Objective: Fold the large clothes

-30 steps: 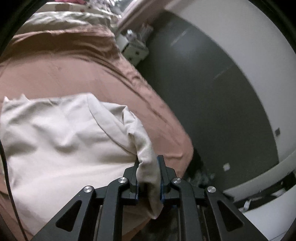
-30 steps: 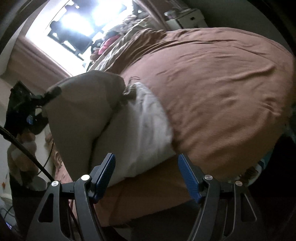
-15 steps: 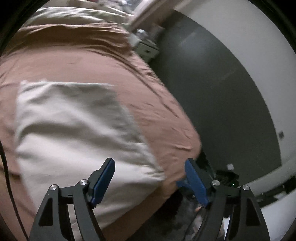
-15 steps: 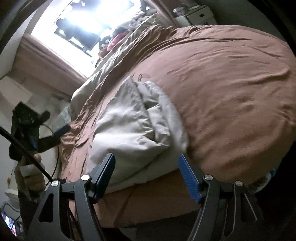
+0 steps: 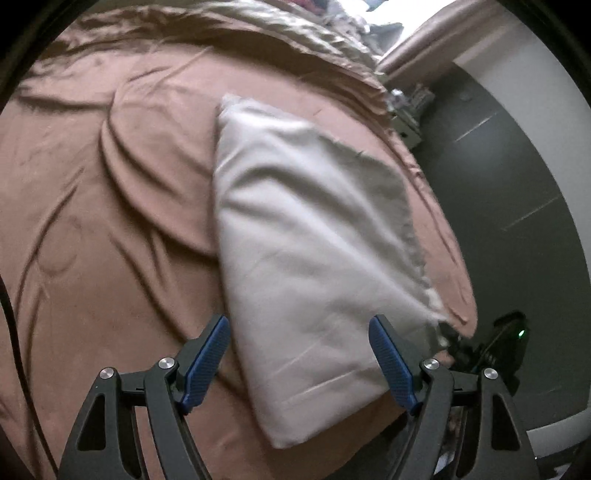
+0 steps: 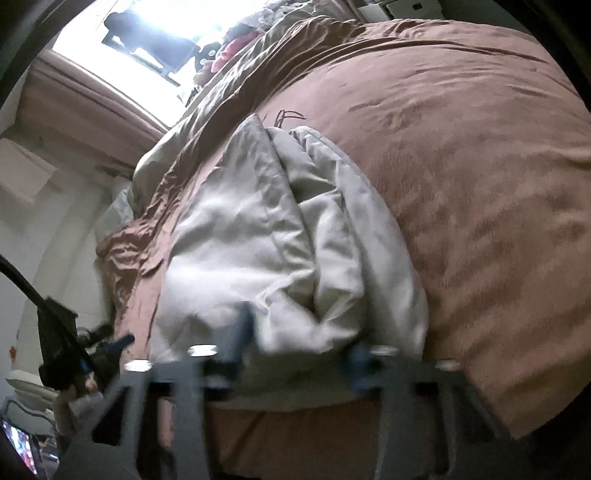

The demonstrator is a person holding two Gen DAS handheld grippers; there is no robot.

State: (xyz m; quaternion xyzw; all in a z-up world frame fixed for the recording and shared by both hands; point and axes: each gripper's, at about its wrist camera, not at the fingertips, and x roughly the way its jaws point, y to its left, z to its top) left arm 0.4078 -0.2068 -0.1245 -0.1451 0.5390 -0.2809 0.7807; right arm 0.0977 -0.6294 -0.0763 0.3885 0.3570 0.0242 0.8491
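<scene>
Now the pale beige folded cloth garment [image 5: 306, 251] lies flat on the rust-brown bedspread [image 5: 110, 221] by the bed's corner, no longer pinched by the left gripper [image 5: 299, 354], whose blue-padded fingers [image 5: 207, 354] stand spread above the garment's near edge. The right gripper [image 6: 295, 350], blurred, is closing over the garment's rumpled near edge [image 6: 295, 332].

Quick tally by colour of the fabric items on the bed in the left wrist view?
Cream folded cotton garment: 1
Rust-brown wrinkled bed cover: 1
Olive-tan crumpled blanket at the far end: 1
Total: 3
</scene>
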